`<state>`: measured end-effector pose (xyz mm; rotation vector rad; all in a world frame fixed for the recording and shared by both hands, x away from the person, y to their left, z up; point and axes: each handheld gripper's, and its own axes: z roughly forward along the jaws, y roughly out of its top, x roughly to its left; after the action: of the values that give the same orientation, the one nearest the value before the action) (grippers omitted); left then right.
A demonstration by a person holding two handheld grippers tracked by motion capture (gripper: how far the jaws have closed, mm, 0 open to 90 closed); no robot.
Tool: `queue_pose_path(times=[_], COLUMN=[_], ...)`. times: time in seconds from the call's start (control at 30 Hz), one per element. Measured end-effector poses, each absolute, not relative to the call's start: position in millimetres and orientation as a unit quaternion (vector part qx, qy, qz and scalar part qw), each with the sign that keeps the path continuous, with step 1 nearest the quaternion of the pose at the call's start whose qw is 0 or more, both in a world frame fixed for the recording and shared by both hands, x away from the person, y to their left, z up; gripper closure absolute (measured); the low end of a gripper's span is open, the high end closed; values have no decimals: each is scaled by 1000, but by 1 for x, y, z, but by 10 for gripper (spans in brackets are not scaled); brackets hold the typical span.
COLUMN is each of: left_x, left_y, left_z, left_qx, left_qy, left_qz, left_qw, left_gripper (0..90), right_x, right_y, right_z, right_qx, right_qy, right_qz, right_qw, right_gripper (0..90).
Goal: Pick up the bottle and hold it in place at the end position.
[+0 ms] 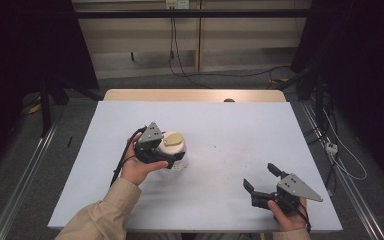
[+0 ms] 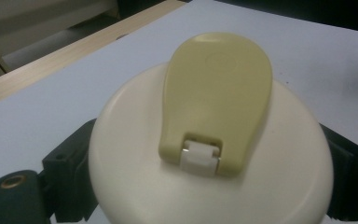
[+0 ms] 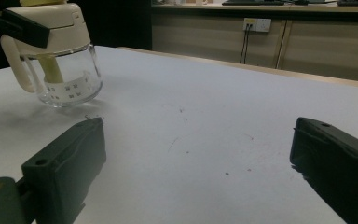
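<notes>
A small glass pitcher [image 3: 70,79] with a cream lid [image 1: 171,146] and an olive-yellow flip cap [image 2: 219,93] stands left of the table's middle, tilted a little. My left gripper [image 1: 172,151] is shut on the lid, one black jaw on each side of the lid [image 2: 130,186]. In the right gripper view, one left finger [image 3: 21,28] presses the lid above the cream handle. Whether the glass base touches the table is unclear. My right gripper [image 1: 260,176] sits low near the front right, open, with bare tabletop between its jaws [image 3: 200,163].
The white sheet [image 1: 230,130] covers the table, with a wooden strip [image 1: 195,95] along the far edge. Small dark specks [image 3: 182,140] mark the surface. Cables [image 1: 190,75] run over the floor behind, and more trail along the right side.
</notes>
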<state>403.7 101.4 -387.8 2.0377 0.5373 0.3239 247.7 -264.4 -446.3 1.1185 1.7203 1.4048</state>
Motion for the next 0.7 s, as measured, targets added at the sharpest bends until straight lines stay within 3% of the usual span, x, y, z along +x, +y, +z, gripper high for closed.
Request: queue_pose_path(times=[0.7], left_x=[429], left_y=[74], left_z=[-384], left_qx=[840], left_qy=[216], left_qz=[131], left_qw=[480], left_gripper=[109], right_x=[248], right_y=[-265], right_z=[-447], right_qx=[424], right_qy=[659], right_qz=[533], right_qw=[320], right_gripper=[32])
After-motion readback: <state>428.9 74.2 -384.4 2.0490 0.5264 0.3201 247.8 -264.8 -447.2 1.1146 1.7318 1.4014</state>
